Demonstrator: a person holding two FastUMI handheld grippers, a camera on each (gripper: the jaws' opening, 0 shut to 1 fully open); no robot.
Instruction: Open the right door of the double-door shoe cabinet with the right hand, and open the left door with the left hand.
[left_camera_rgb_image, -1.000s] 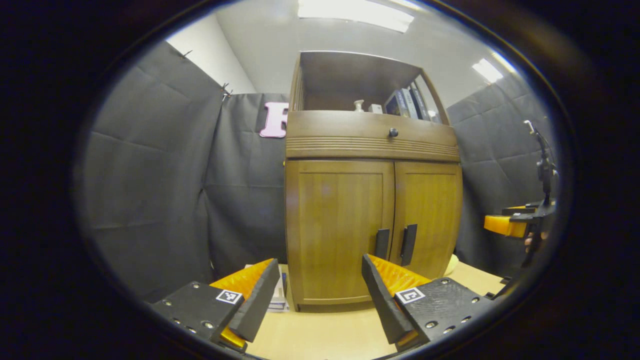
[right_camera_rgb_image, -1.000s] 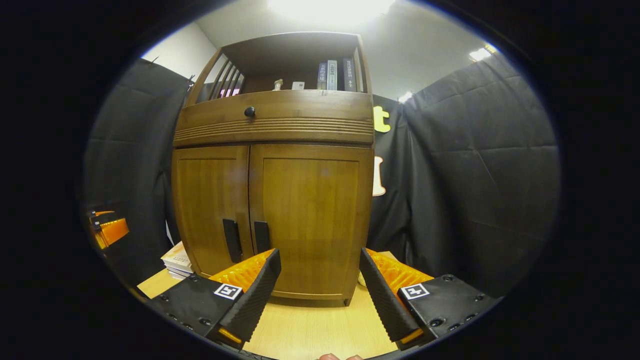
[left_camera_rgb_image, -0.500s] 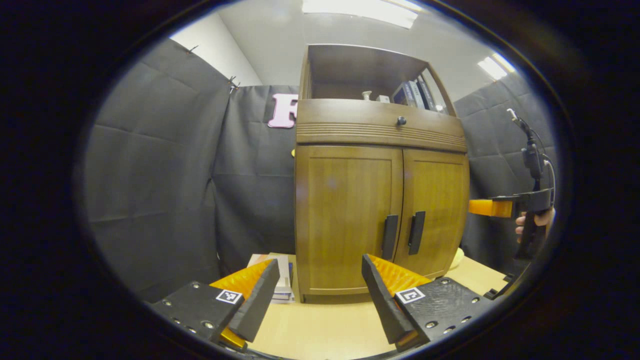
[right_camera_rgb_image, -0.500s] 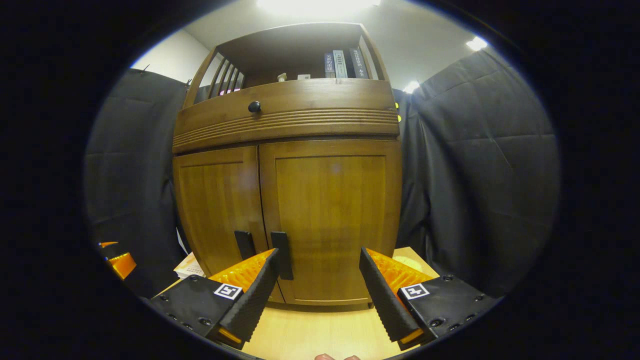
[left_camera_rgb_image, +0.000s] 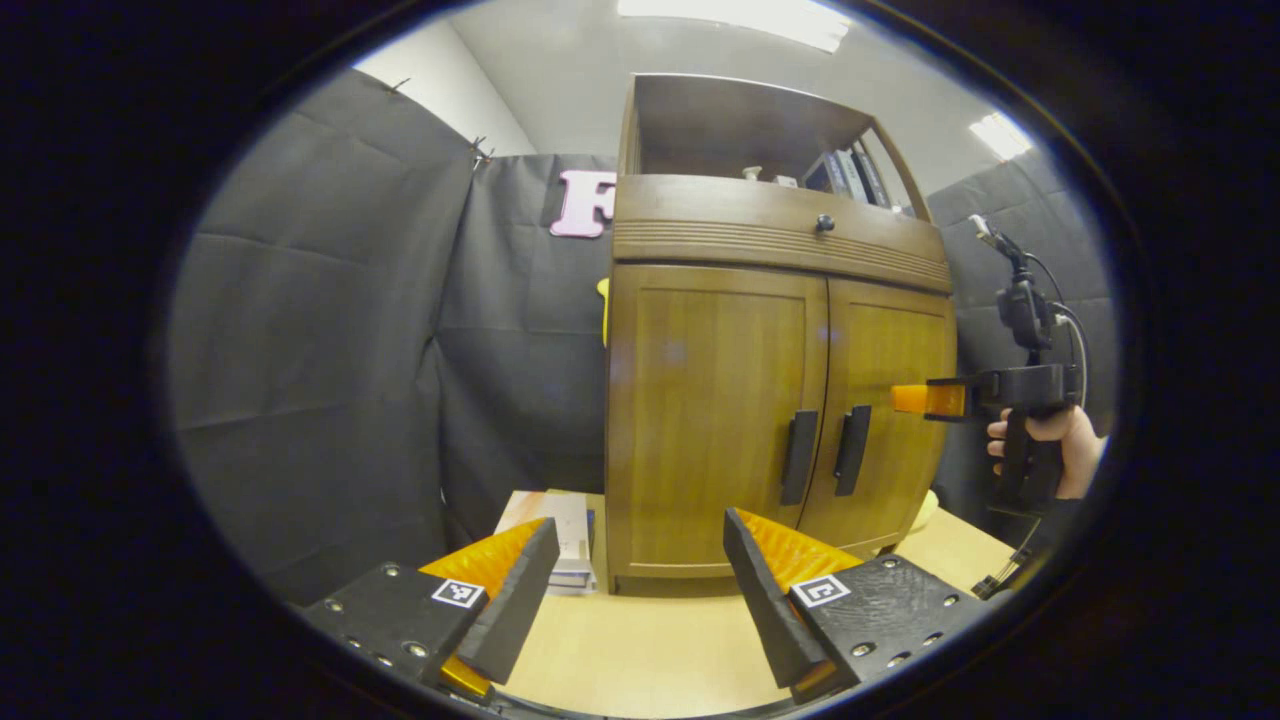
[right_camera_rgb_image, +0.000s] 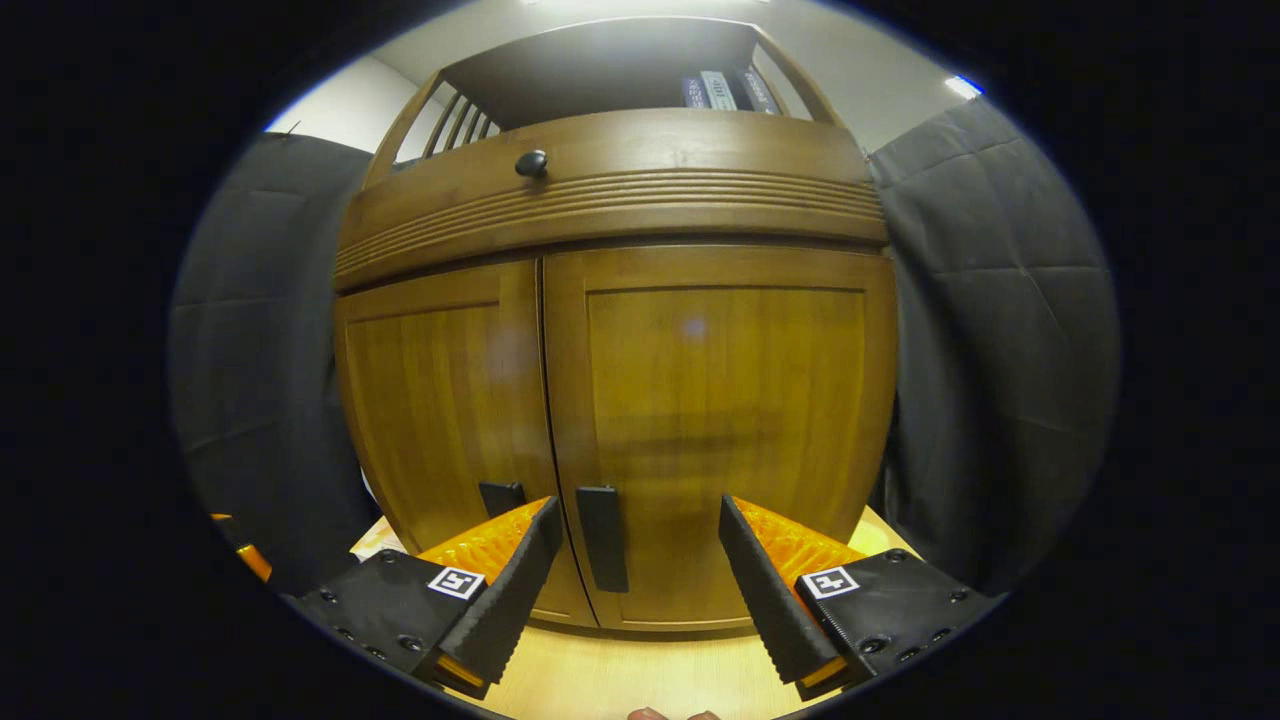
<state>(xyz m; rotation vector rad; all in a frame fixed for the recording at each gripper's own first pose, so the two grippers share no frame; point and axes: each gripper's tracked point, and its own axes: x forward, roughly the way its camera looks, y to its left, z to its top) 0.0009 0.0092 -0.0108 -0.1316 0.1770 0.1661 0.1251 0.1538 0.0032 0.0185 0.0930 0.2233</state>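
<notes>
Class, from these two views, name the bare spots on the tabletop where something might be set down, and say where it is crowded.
Bare tabletop runs in front of the shoe cabinet, between it and the left gripper. It is crowded at the cabinet's left foot, where stacked books lie. A pale object sits at its right corner.

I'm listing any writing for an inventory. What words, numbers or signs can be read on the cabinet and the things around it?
Nothing here can be read.
Books on the top shelf: spine print, too small to read.
Stack of books beside the cabinet: nothing legible.
Square marker on the left hand-held gripper: a coded pattern, not words.
Cabinet doors: no writing.
</notes>
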